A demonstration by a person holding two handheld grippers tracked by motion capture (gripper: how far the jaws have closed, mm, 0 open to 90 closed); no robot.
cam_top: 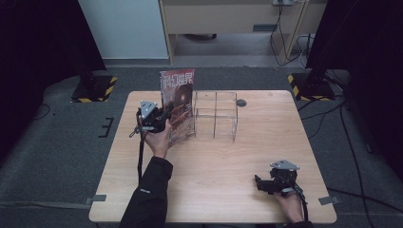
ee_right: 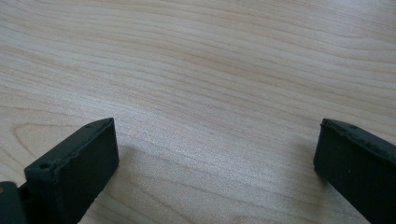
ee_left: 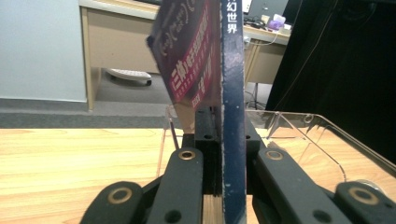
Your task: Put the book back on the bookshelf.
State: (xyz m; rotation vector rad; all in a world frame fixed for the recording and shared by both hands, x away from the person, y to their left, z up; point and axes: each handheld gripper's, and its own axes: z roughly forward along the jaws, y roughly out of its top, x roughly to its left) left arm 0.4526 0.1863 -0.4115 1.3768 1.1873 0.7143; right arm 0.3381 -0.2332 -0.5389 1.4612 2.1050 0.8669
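A magazine [cam_top: 179, 104] with a dark red cover stands upright at the left end of a clear acrylic rack [cam_top: 216, 115] on the wooden table. My left gripper [cam_top: 164, 121] is shut on the magazine's near edge. In the left gripper view the blue spine [ee_left: 232, 116] rises between the two black jaws, which press on it, and the rack [ee_left: 299, 135] lies beyond. My right gripper [cam_top: 260, 183] rests low over the table near the front right, pointing left. Its jaws stand wide apart over bare wood [ee_right: 210, 93] with nothing between them.
The rack has several empty compartments to the right of the magazine. A small round dark hole [cam_top: 241, 102] sits in the table behind the rack. Desk legs and cables lie on the floor beyond the far edge.
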